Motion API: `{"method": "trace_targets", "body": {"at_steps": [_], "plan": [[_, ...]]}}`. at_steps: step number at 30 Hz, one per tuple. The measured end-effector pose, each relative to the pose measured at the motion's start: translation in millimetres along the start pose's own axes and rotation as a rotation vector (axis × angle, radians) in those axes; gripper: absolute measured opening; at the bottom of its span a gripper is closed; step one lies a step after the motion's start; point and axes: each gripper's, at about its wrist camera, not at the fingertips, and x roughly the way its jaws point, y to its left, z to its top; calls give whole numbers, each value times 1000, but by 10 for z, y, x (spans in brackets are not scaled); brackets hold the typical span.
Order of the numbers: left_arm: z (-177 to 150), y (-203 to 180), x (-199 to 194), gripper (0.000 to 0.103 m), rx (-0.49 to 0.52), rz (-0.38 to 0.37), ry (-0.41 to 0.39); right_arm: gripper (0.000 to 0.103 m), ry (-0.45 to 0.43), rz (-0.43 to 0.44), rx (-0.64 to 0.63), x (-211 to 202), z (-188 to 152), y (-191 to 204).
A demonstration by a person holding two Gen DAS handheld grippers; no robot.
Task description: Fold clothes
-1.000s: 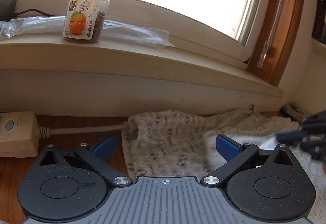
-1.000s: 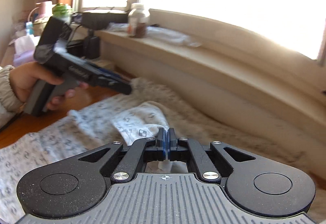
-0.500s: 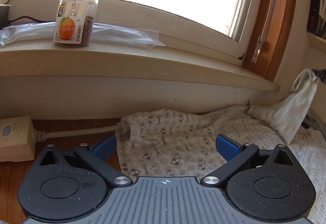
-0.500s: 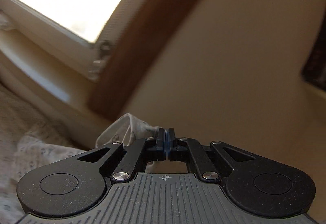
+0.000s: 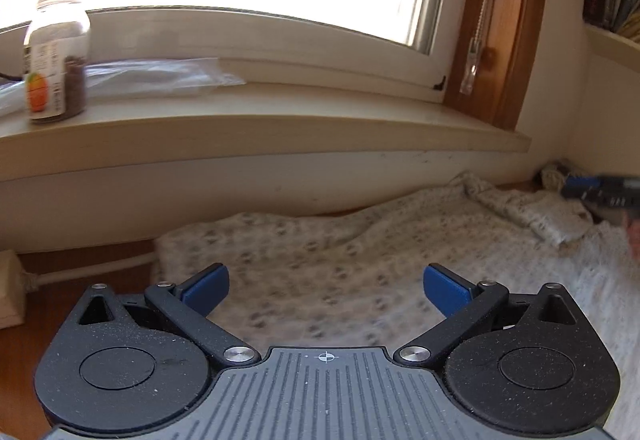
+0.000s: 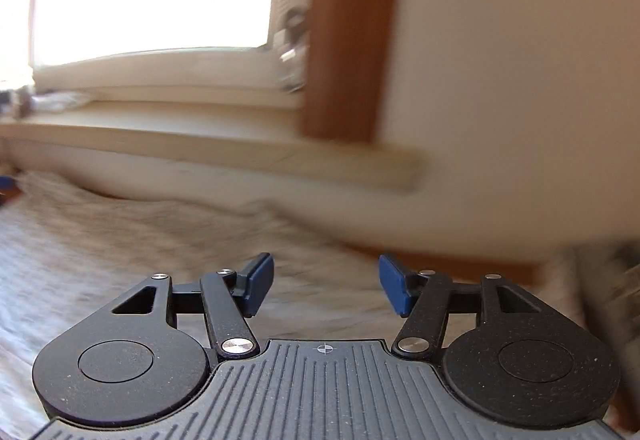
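Below the windowsill (image 5: 280, 128), the patterned garment (image 5: 320, 264) is being spread (both grippers empty: left gripper (image 5: 326, 284) wide, right gripper (image 6: 326, 280) opening); an edge must be gripped next.

A brown wooden counter (image 5: 88, 260) shows at the lower left of the left wrist picture. A pale cloth (image 5: 320, 260) with small grey marks lies spread over most of it, from the middle to the right edge. Its far end is bunched up near the right corner by the wall. A white cord (image 5: 92, 272) lies on the wood at the left and runs to a cream box (image 5: 10, 292) at the left edge. In the right wrist picture the cloth (image 6: 120, 240) is blurry.
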Motion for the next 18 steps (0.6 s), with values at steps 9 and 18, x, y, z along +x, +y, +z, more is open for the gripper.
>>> {"method": "trace_targets", "body": {"at_steps": [9,18], "plan": [[-211,-649,152,103,97,-56,55,69,84,143,-55,424,-229,495],[-348,-567,165,103,13,-53,133,74,160,111,-94,394,-258,587]]}}
